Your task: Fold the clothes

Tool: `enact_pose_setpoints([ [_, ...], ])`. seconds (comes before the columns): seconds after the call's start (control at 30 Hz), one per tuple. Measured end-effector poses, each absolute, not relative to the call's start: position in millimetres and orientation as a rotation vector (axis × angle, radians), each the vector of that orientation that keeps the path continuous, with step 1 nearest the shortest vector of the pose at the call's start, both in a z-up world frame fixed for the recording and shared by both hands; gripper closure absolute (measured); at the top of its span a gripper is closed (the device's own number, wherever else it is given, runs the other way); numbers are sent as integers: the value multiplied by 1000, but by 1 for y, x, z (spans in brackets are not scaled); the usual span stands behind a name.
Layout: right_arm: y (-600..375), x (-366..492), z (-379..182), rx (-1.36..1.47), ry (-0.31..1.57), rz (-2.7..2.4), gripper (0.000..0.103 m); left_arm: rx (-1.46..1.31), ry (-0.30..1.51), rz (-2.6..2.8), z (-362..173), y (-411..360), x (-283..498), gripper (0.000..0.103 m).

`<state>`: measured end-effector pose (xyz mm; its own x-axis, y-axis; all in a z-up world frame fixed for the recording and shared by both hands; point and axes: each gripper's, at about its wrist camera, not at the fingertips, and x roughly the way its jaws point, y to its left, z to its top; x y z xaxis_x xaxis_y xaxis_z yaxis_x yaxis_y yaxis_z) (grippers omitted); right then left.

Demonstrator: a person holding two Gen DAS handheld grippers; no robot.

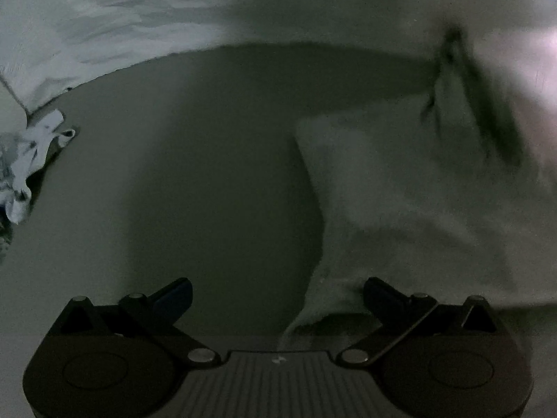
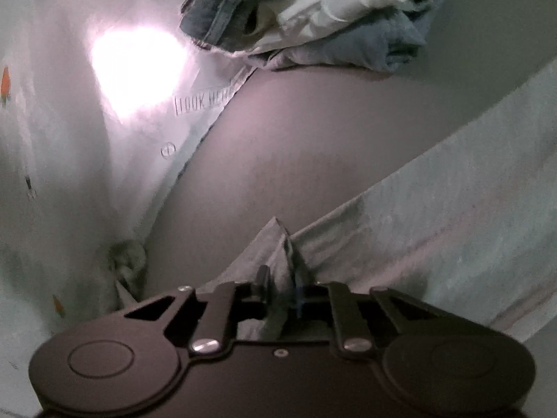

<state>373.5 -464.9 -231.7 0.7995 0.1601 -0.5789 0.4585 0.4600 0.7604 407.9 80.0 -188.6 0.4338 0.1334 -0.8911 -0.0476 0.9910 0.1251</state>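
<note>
Across the left wrist view: dim light is lying over a plain grey surface [image 1: 209,174] and pale cloth.
Left gripper [image 1: 277,294]: its jaws are standing wide apart, gripping nothing.
Pale garment [image 1: 417,216]: it is spreading over the right half of the view, its left edge running down to the near side and passing between the open jaws, closer to the right finger [image 1: 381,294]; whether that finger is touching the cloth cannot be told.
Dark streaks [image 1: 466,97]: they are crossing the garment at far right, too blurred to identify.
White crumpled cloth [image 1: 24,167]: it is lying at the far left edge, well apart from the gripper.

Right wrist view: brighter, with a glare patch at far left.
Right gripper [image 2: 280,291]: its jaws are sitting nearly closed, pinching a peaked fold of the garment [image 2: 452,202].
Garment in this view: it is stretching from the jaws away to the right as a light band.
White printed fabric [image 2: 69,174]: it is hanging at left, bearing small marks and mirrored lettering.
Heap of blue and white clothes [image 2: 330,17]: it is resting at the far side, well apart from the jaws.
</note>
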Motion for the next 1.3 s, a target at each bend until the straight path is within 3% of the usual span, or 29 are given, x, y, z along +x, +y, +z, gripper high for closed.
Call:
enact_pose_setpoints([
  [0.17,-461,358,-257,1534,483,-69,90,33,1120,115,-192,86,408,0],
  [0.43,-387,385,-278,1929,410,261,90,-66,1096,113,-198,90,399,0],
  [0.57,-329,414,-266,1907,540,441,90,-66,1093,108,-198,89,398,0],
  [0.77,-255,433,-285,1770,899,502,87,-63,1081,105,-198,92,401,0],
  [0.93,-243,425,-295,1697,1036,426,69,-63,1051,107,-200,94,396,0],
  [1.0,-247,423,-289,1693,1019,428,51,-63,1046,108,-200,94,395,0],
  [1.23,-289,432,-259,1556,908,385,24,-63,1031,109,-203,93,394,0],
  [1.3,-309,429,-243,1423,871,354,6,-66,1031,112,-206,93,398,0],
])
